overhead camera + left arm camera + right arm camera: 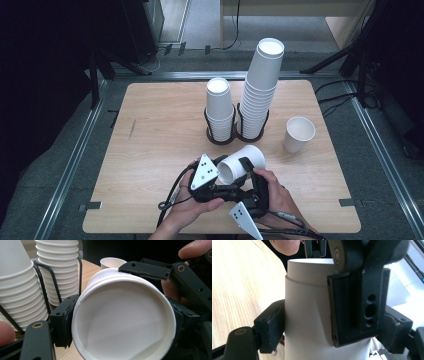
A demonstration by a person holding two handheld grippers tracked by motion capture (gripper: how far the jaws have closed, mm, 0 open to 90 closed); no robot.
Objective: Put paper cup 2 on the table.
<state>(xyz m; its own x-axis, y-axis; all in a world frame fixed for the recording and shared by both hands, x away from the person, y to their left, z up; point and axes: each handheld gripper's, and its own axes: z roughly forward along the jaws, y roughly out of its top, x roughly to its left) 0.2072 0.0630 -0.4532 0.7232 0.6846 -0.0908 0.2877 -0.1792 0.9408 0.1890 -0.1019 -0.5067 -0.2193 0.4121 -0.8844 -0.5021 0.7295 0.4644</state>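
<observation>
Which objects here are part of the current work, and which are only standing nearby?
In use:
nested cups, held on their side
left gripper
right gripper

Standing by:
tall cup stack in wire holder
short cup stack
single upright cup

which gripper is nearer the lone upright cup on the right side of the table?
Right. The right gripper sits on the side of the held cups facing the lone cup; the left gripper grips their rim on the far side.
</observation>
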